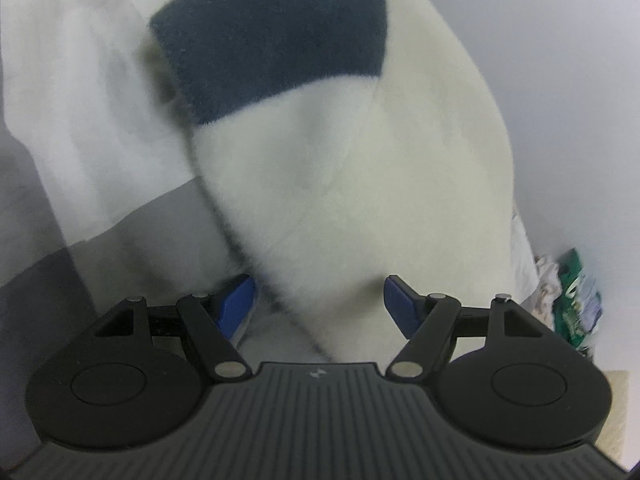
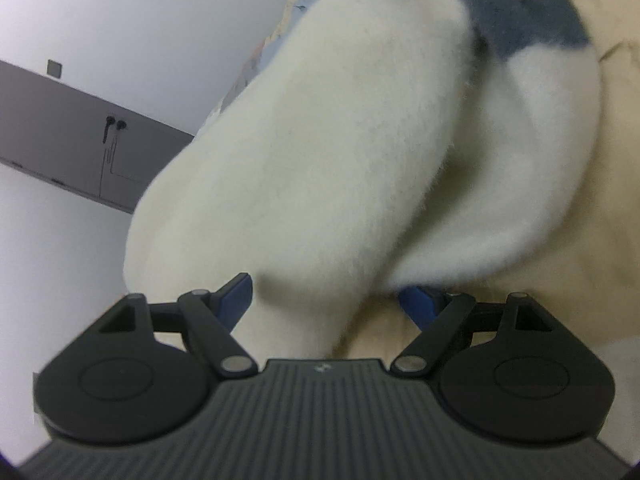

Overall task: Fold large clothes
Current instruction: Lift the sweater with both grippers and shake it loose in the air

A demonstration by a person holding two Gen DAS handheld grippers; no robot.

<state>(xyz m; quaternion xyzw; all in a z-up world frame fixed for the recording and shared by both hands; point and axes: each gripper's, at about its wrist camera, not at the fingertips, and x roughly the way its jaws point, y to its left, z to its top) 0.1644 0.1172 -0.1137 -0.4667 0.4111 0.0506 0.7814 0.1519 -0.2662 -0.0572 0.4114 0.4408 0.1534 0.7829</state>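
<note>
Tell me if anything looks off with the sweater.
The fluffy cream sweater is bunched in thick rolls, not flat, its navy stripe slanted. Both grippers' jaws stand open around fabric.

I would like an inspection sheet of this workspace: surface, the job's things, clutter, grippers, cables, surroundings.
Surface: grey surface under the clothes.
Job's things: fluffy cream sweater with a navy band; white cloth beside it.
Clutter: green printed packet at the edge.
Grippers: left gripper open, sweater between the fingers, pads not pressing; right gripper open, sweater fold between.
Cables: black earphones hanging on a grey panel.
Surroundings: plain pale wall.
</note>
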